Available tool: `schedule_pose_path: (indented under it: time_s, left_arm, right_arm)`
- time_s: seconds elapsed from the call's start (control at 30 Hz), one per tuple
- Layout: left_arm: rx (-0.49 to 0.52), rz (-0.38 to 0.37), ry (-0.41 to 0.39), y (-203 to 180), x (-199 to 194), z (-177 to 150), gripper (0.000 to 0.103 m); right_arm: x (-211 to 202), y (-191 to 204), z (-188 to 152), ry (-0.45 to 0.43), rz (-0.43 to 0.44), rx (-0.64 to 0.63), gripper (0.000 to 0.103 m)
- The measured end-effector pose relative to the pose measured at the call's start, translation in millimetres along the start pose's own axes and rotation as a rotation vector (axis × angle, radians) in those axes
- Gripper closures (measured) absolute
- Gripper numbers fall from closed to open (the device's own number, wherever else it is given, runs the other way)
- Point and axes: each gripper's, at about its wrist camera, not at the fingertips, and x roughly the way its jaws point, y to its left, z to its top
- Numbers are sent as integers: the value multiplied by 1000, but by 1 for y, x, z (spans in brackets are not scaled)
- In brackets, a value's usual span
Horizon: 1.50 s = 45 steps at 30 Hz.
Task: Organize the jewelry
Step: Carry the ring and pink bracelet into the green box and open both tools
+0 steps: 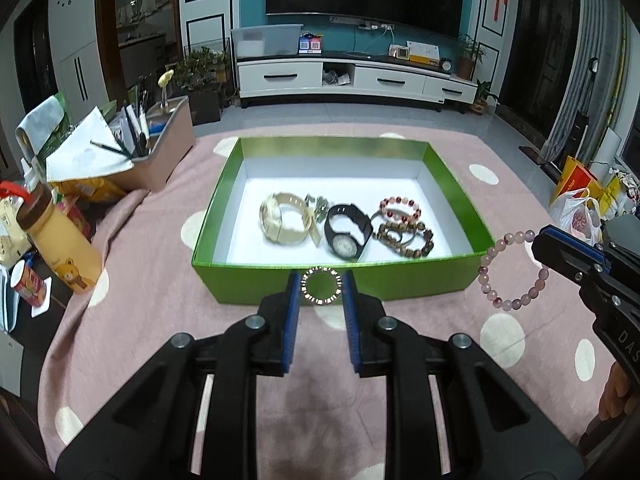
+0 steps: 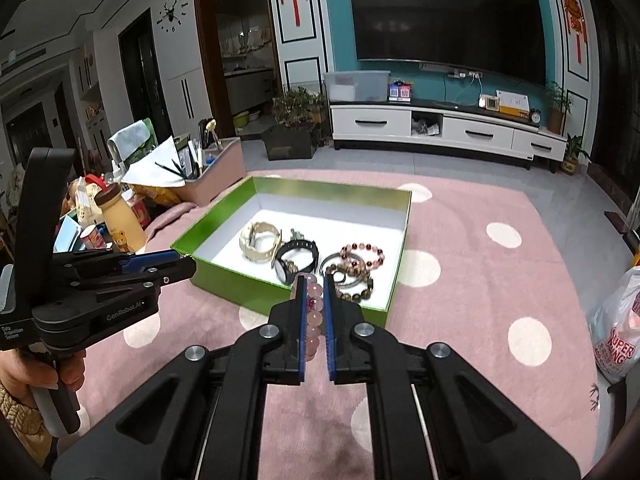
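A small sparkling ring [image 1: 321, 285] is pinched between the blue pads of the left gripper [image 1: 321, 292], just before the near wall of the green box [image 1: 276, 282]. A pink bead bracelet [image 2: 313, 312] is clamped by the right gripper [image 2: 314, 312], held above the pink dotted cloth [image 2: 480, 280]. Inside the box are laid a cream watch [image 1: 282, 218], a black watch [image 1: 346, 232] and beaded bracelets [image 1: 404, 222].

"GenRobot.AI" marks the left hand-held gripper [image 2: 182, 261]; "SUPER" a plastic bag [image 2: 618, 332].
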Motion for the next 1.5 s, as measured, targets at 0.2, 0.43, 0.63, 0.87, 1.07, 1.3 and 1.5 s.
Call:
schedule_pose_path:
  time_s: [0.2, 0.43, 0.63, 0.87, 1.07, 1.3, 1.5]
  left_arm:
    - [7, -4, -17, -4, 0, 12, 83]
    - [16, -5, -26, -6, 8, 27, 83]
    - [22, -10, -32, -8, 18, 41, 83]
    - [23, -18, -25, -10, 33, 55, 82]
    - [5, -28, -8, -6, 48, 61, 82]
    - [-8, -22, 16, 1, 67, 65, 82]
    - [-10, -13, 41, 4, 83, 67, 82]
  right_arm:
    - [-1, 0, 13, -27, 0, -9, 96]
    - [3, -4, 28, -53, -11, -15, 96]
    - [13, -8, 41, -64, -17, -14, 96]
    - [29, -7, 51, -63, -17, -29, 96]
    - [44, -6, 56, -54, -13, -34, 96]
    - [61, -8, 57, -31, -8, -31, 96]
    - [76, -12, 58, -7, -4, -23, 96]
